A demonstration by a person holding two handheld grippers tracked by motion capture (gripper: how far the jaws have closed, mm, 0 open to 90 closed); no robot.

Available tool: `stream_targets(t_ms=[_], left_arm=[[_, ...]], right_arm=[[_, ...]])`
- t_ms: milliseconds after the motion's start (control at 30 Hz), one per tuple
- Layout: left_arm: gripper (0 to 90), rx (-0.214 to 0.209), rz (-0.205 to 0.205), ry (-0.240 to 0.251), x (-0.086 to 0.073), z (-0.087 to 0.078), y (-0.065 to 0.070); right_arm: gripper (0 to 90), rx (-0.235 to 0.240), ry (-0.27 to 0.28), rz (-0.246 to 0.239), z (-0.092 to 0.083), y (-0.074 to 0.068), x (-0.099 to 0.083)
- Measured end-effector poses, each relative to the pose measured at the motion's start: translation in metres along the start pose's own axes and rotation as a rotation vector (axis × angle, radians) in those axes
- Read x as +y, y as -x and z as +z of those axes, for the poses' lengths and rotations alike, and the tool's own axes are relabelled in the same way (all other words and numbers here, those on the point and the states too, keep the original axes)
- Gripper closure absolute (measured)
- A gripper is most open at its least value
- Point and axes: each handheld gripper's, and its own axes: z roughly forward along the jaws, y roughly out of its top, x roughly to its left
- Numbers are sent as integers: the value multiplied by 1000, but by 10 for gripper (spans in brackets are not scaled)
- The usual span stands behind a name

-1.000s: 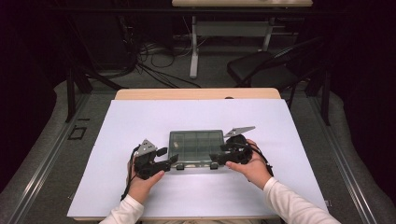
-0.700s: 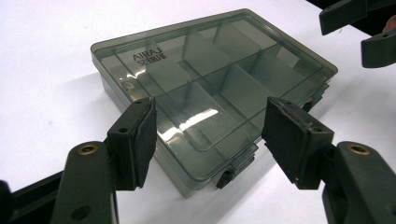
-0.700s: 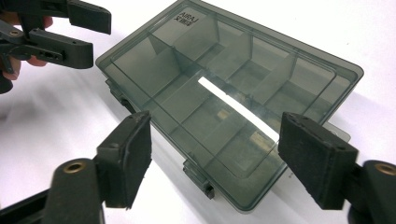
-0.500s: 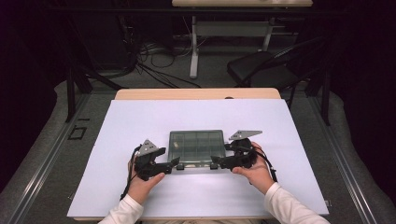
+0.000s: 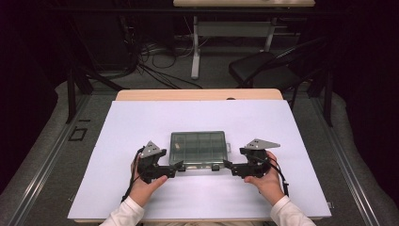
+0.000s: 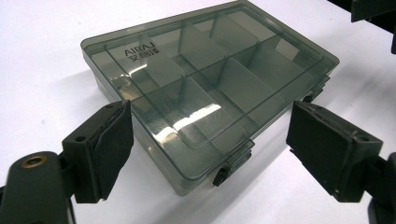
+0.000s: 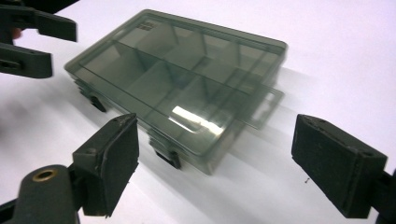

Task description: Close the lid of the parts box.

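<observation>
Two handheld grippers flank a smoky transparent compartment box (image 5: 198, 147) that lies flat, lid closed, on the white sheet (image 5: 141, 122) covering the table, a little below the middle of the high view. The left gripper (image 5: 178, 166) sits at the lower left of the box, held by the person's left hand (image 5: 147, 184), its tips close to the box's near left corner; the right gripper (image 5: 229, 166) sits at the lower right, held by the right hand (image 5: 264, 179), its tips near the near right corner. In the left gripper view the jaws stand wide apart, released, with the box (image 6: 205, 88) beyond them and one of its front latches (image 6: 233, 164) in the lower centre of the frame; printed lettering shows on the lid toward the upper left. In the right gripper view the jaws are likewise spread and grasp nothing, the box (image 7: 182, 84) lying ahead in the upper middle, with the other gripper's black fingers (image 7: 28, 42) at the upper left edge. Beyond the table, a dark chair (image 5: 263, 66) and cables (image 5: 155, 56) occupy the floor at the top of the high view
</observation>
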Motion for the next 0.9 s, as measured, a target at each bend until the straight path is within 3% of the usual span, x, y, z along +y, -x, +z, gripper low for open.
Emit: stream_targets(t_ms=[433, 667, 900], left_arm=[[57, 8, 21, 6, -1, -5, -10], [43, 16, 11, 14, -2, -7, -17], [43, 28, 6, 19, -4, -7, -24]], right_arm=[[145, -85, 68, 52, -14, 13, -16], [148, -96, 73, 65, -13, 19, -19], [148, -106, 69, 48, -10, 20, -21]])
